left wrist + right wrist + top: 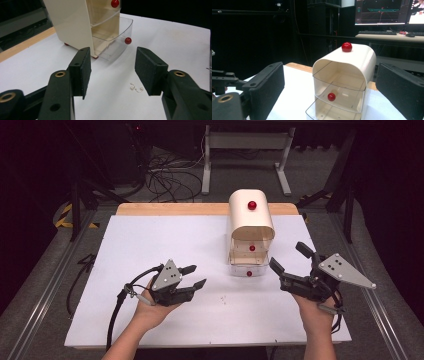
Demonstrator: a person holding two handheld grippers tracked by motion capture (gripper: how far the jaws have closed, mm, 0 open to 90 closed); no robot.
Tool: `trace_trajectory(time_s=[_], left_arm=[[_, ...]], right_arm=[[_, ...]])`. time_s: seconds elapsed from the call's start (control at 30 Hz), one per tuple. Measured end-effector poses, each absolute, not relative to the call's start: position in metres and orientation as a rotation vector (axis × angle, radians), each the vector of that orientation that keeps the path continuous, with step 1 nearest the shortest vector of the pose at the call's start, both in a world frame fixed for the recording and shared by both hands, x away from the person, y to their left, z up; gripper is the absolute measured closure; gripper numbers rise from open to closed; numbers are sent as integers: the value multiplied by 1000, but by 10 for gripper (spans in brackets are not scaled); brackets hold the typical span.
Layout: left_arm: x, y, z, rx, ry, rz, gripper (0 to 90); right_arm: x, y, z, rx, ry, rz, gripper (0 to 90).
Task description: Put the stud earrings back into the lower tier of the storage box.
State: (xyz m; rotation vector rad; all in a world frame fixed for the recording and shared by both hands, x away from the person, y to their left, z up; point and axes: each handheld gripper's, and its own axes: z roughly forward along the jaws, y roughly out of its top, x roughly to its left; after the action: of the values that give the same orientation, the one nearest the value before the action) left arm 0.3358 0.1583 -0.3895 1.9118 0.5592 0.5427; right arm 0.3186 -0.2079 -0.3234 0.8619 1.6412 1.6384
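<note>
A cream drawer cabinet (251, 220) with a red knob on top stands at the table's back middle. Its clear bottom drawer (113, 42) with a red knob (128, 40) is pulled out; the drawer above (339, 92) sits further in. A small pair of pearl earrings (136, 88) lies on the white table in front of the cabinet. My left gripper (196, 276) hovers left of the drawers, open, nothing between its pads; the earrings lie just ahead near its right jaw. My right gripper (289, 256) stands open at the cabinet's right, pointing at it.
The white table top (165, 245) has a wooden strip along its far edge. Cables and a metal frame (245, 142) lie on the floor behind. A desk with monitors (384, 12) stands beyond the cabinet in the right gripper view.
</note>
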Motion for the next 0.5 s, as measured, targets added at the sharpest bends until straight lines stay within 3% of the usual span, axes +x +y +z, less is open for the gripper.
trace_trajectory(time_s=[0.5], left_arm=[[343,143,-403,1949,565,504,495]], right_arm=[[318,-208,-323,859,1640,1643,91]])
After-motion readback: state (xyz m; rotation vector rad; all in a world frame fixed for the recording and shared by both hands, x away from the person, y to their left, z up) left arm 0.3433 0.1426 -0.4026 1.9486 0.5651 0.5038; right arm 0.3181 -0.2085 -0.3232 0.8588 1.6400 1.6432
